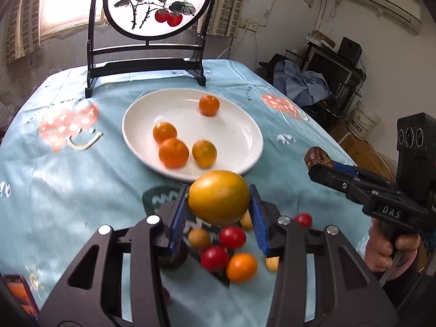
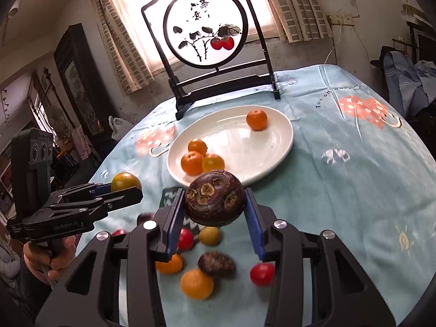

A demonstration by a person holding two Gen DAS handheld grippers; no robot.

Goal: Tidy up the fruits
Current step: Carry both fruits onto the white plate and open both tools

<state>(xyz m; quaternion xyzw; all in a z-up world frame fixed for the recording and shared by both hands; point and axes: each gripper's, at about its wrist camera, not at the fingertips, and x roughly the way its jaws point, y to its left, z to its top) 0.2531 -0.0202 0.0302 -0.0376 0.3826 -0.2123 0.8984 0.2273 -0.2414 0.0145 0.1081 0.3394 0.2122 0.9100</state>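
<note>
The left gripper point(image 1: 219, 204) clamps a yellow-orange fruit point(image 1: 219, 197); the right gripper point(image 2: 215, 207) clamps a dark brown fruit point(image 2: 214, 201), both near the plate point(image 1: 239, 128).

Your right gripper point(image 2: 215, 204) clamps a dark brown fruit point(image 2: 214, 198) between its blue pads point(image 2: 254, 223). At twelve o'clock sits the white plate point(image 2: 272, 160) with four oranges point(image 2: 192, 162). At nine o'clock your left gripper point(image 2: 120, 194) grips a yellow-orange fruit point(image 2: 125, 181).
</note>
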